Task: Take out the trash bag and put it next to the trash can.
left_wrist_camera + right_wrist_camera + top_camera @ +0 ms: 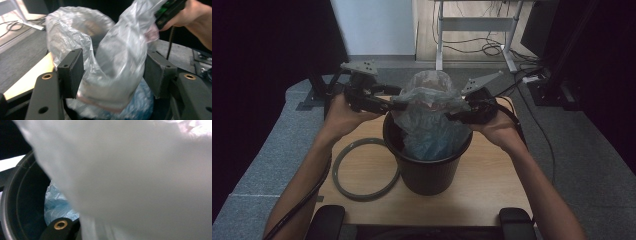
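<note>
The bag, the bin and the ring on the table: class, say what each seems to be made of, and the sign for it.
Bag: thin translucent plastic film, slightly glossy; it crumples and light passes through.
Bin: dark, matt, probably moulded plastic; fine ribs run down its wall.
Ring: grey, smooth and dull, likely plastic or rubber; the look leaves it open.

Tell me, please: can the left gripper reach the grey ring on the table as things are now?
Probably yes. The left gripper has open jaws with loose plastic bag between them, and the grey ring lies uncovered beside the black bin, below that hand.
</note>
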